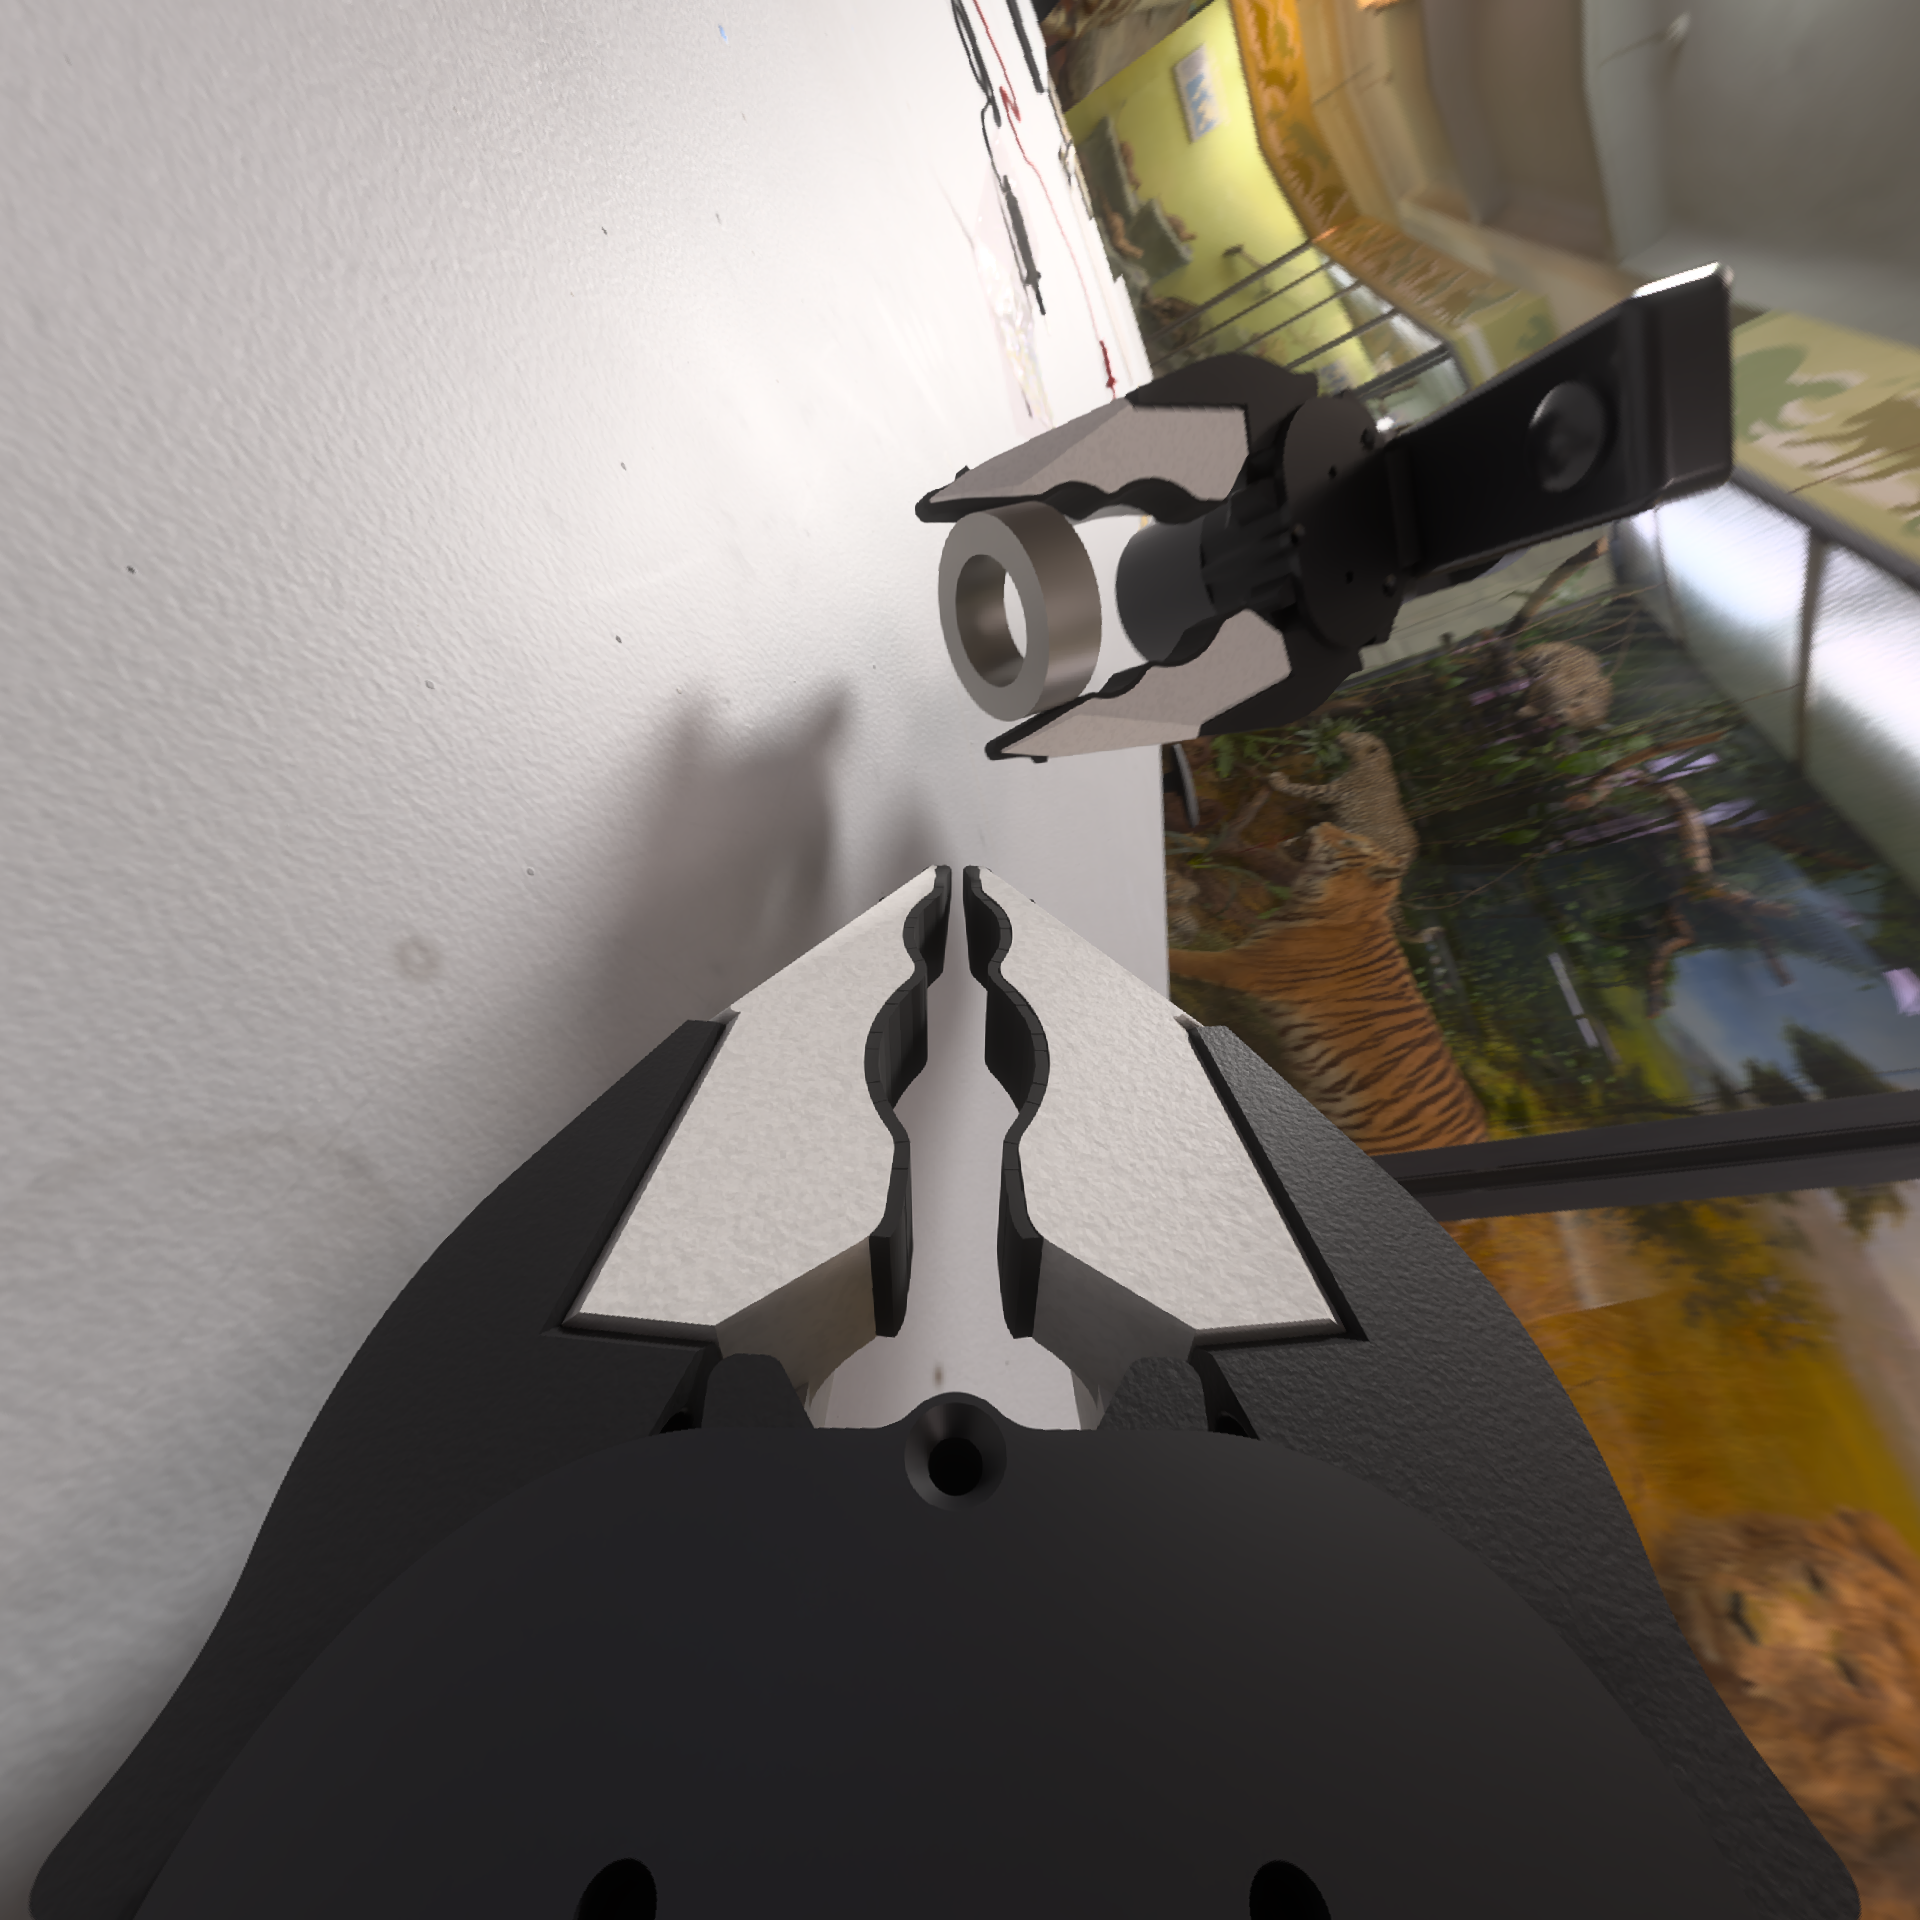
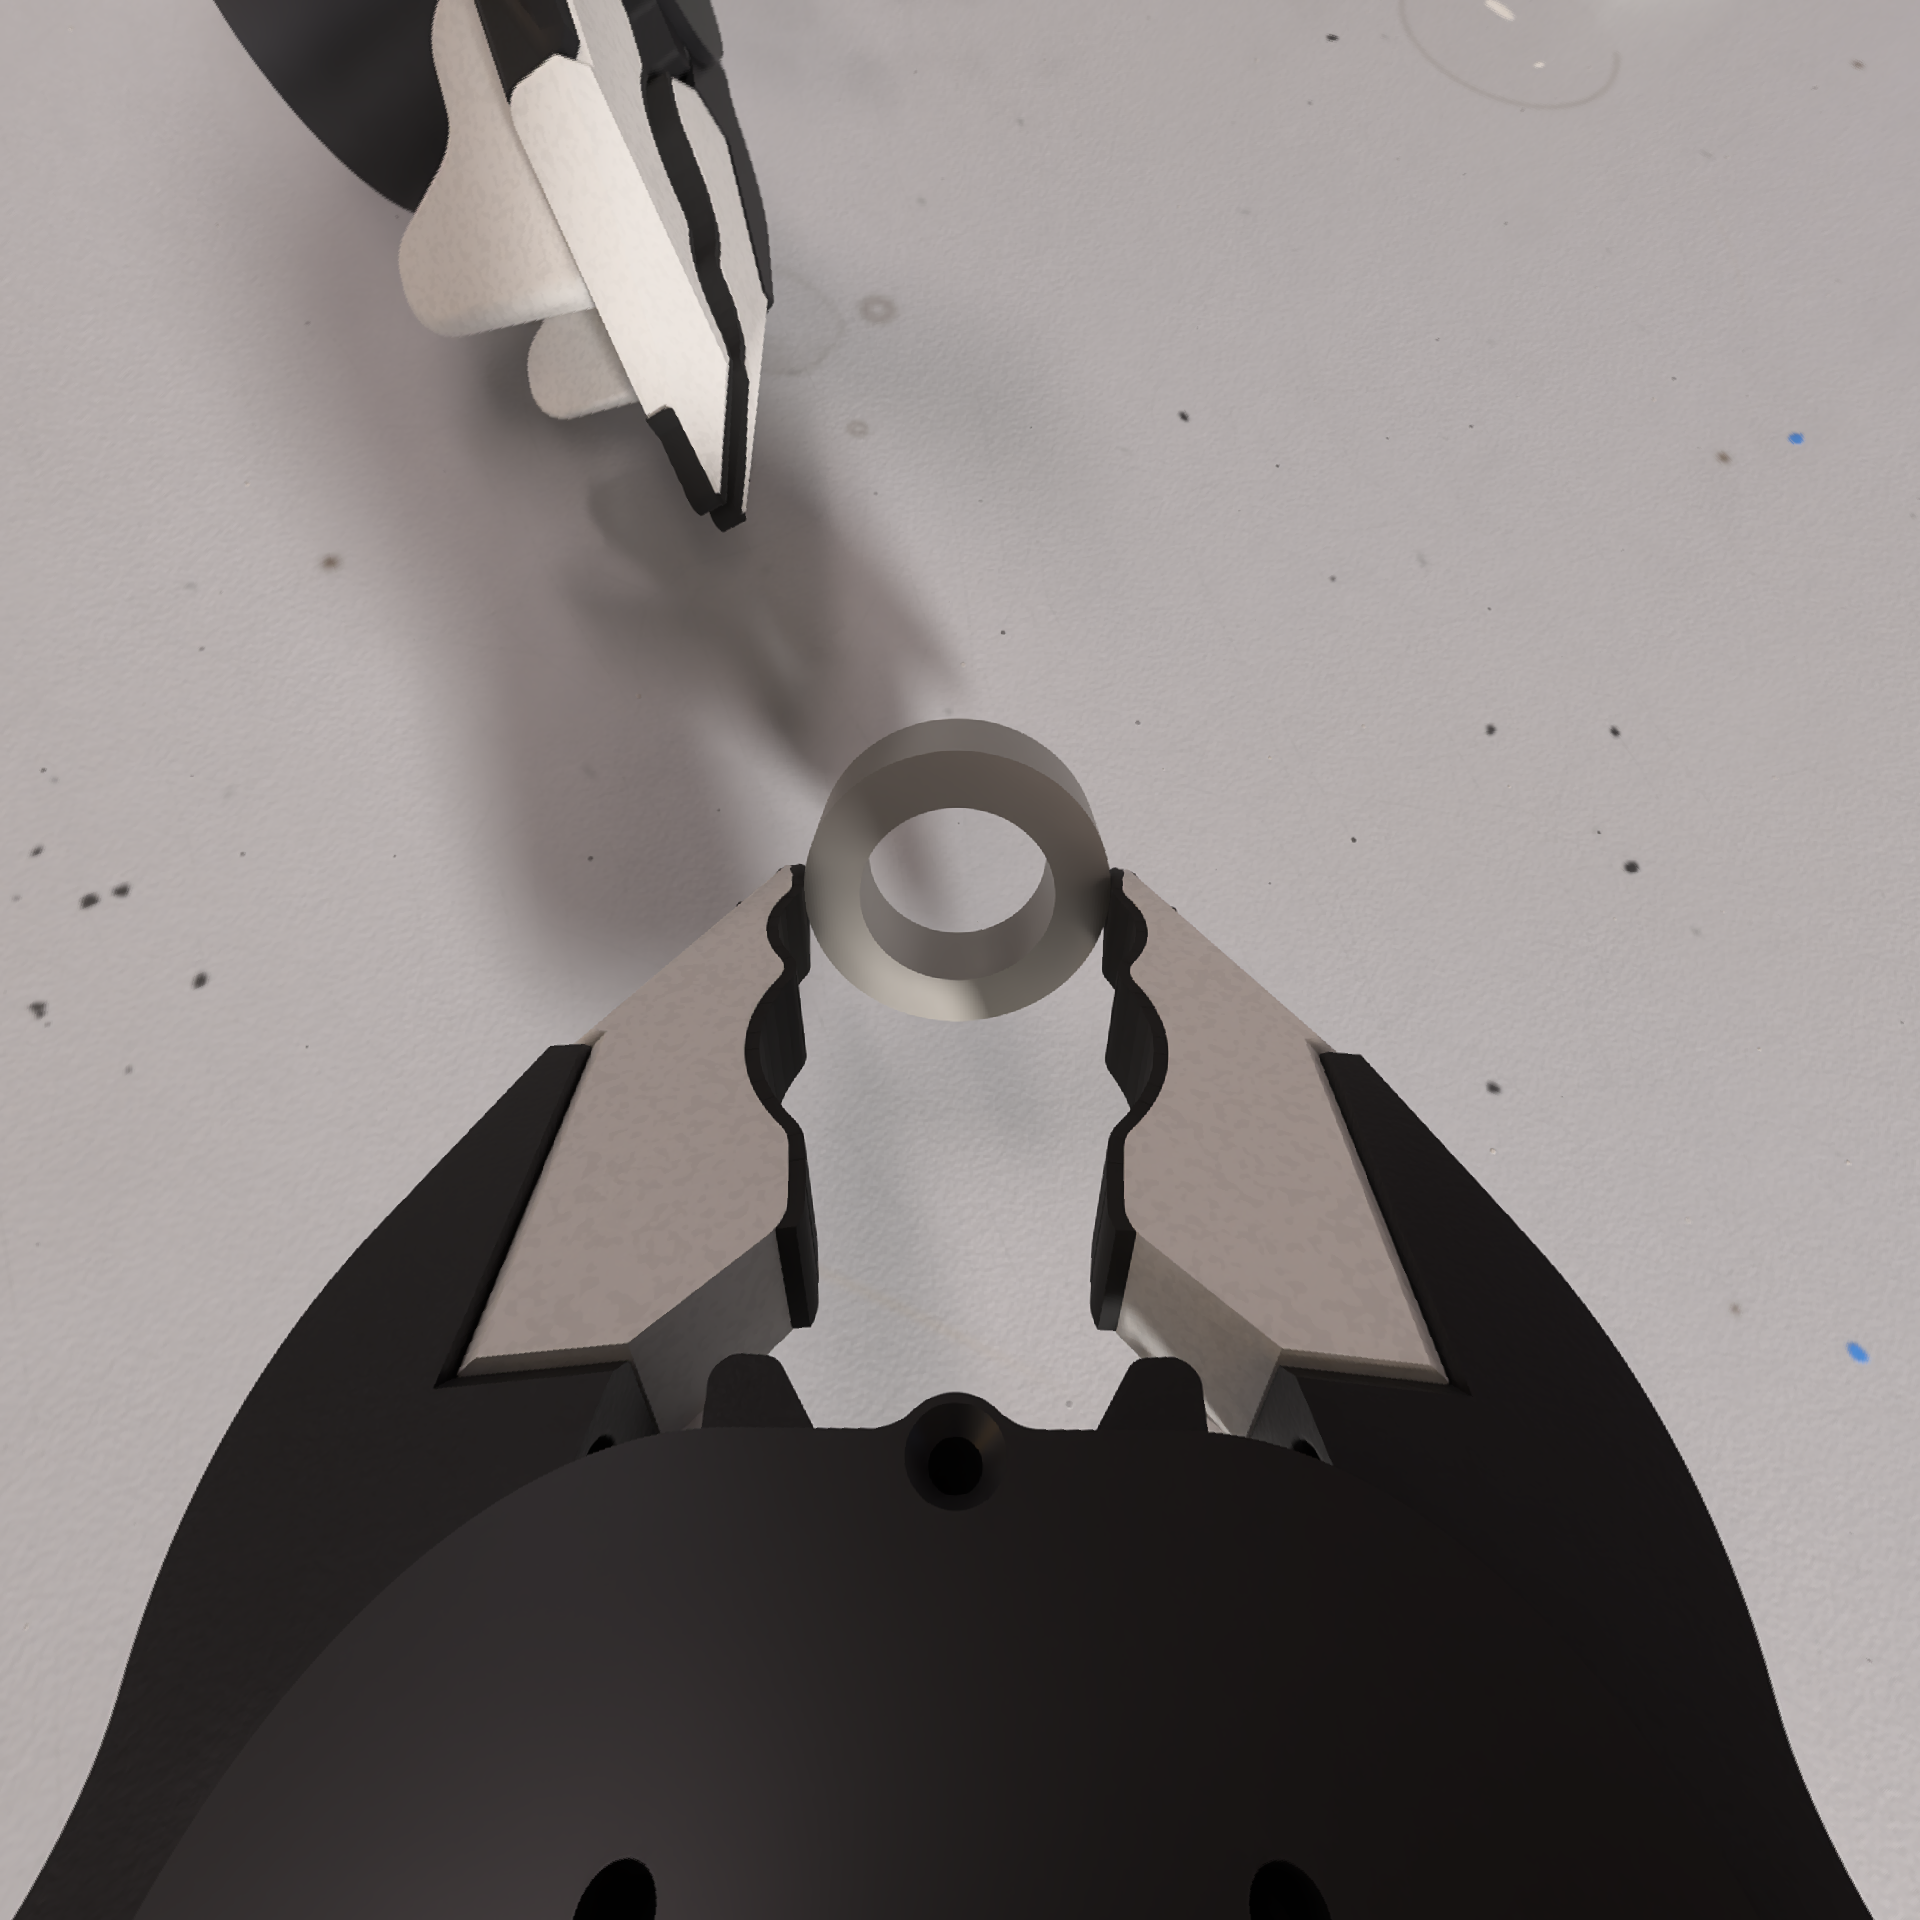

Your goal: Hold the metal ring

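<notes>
**Ring in the grip, clear of the table**

The metal ring (image 2: 954, 902) sits pinched by its outer wall between the fingertips of the right gripper (image 2: 954, 896), its bore open toward the wrist camera and the speckled white table (image 2: 1455, 520) showing through. In the left wrist view it hangs off the surface, so the hold looks achieved; only keeping it steady remains. The left gripper (image 1: 956, 875), jaws nearly together and empty, hovers near.
</notes>
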`<state>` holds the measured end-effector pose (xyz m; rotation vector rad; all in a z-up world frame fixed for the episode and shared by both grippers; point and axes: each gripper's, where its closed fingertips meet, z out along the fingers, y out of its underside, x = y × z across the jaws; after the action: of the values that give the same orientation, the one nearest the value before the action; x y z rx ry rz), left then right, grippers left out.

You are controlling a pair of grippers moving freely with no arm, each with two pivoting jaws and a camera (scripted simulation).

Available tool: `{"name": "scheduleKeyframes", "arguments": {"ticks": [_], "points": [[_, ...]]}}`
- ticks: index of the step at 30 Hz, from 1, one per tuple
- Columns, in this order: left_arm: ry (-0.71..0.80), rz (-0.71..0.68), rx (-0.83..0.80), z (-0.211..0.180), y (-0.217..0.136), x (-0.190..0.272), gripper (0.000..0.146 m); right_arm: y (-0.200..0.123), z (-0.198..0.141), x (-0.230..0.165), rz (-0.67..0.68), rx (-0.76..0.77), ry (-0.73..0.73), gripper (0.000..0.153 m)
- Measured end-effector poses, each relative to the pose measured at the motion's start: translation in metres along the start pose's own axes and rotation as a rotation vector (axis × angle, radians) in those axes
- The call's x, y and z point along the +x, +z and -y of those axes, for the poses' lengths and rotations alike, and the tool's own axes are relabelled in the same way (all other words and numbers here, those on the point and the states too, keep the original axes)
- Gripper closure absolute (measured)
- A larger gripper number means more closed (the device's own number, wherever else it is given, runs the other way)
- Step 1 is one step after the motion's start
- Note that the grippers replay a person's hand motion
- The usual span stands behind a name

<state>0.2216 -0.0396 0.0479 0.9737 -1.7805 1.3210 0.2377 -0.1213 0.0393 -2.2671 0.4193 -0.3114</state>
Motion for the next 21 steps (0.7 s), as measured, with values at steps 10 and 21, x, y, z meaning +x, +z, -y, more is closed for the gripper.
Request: {"name": "scheduleKeyframes", "arguments": {"ticks": [10,21], "points": [[-0.115,-0.029,-0.045,0.001,0.004,-0.002,0.146,0.002,0.0,0.0,-0.061,0.009,0.026,0.096],[-0.161,-0.073,0.021,0.01,0.01,-0.004,0.145,0.002,0.0,0.006,-0.114,0.021,0.074,0.096]]}}
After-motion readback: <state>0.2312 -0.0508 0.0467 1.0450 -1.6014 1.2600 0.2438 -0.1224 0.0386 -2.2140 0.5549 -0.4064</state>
